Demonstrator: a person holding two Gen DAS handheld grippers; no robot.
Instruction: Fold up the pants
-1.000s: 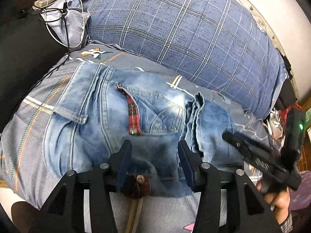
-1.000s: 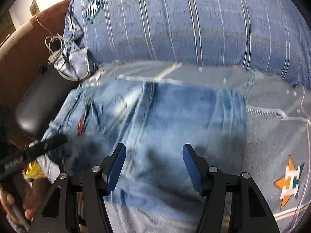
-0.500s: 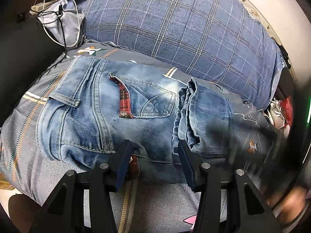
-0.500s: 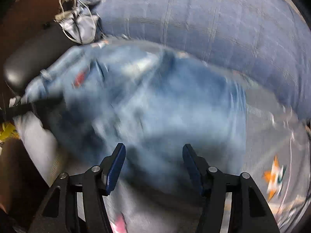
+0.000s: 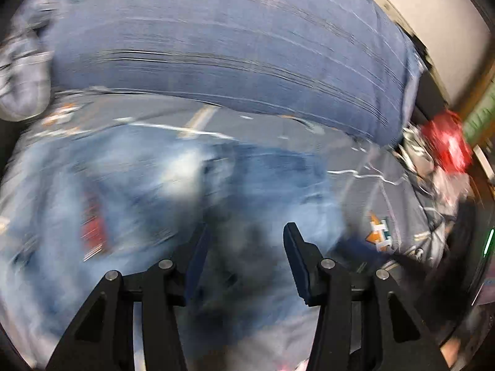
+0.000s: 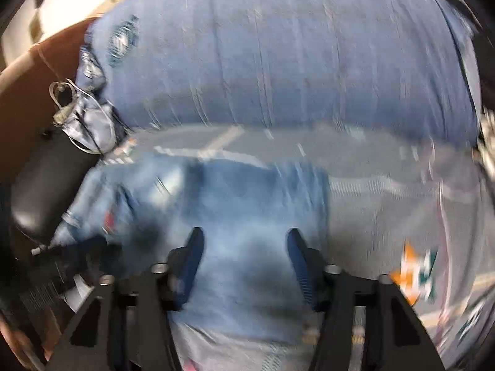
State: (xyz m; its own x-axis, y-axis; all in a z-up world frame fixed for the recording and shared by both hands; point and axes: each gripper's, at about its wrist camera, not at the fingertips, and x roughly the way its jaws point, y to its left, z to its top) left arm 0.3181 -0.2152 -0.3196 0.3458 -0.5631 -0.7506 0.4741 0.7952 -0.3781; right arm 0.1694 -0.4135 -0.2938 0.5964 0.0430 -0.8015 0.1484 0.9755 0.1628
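Jeans [image 6: 235,204] lie folded on grey bedspread [image 6: 386,204], near blue pillow [image 6: 278,61]. Denim thick, soft, rather heavy; best hold at stiff waistband. Left gripper [image 5: 244,241], right gripper [image 6: 244,247] both wide apart, holding nothing.

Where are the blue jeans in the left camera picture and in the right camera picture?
Left wrist view: the folded blue denim jeans fill the lower left and centre, under the open left gripper.
Right wrist view: the jeans lie centre-left, under the open right gripper.
Shared landmark: the orange and green star logo on the grey bedsheet, right of the jeans.
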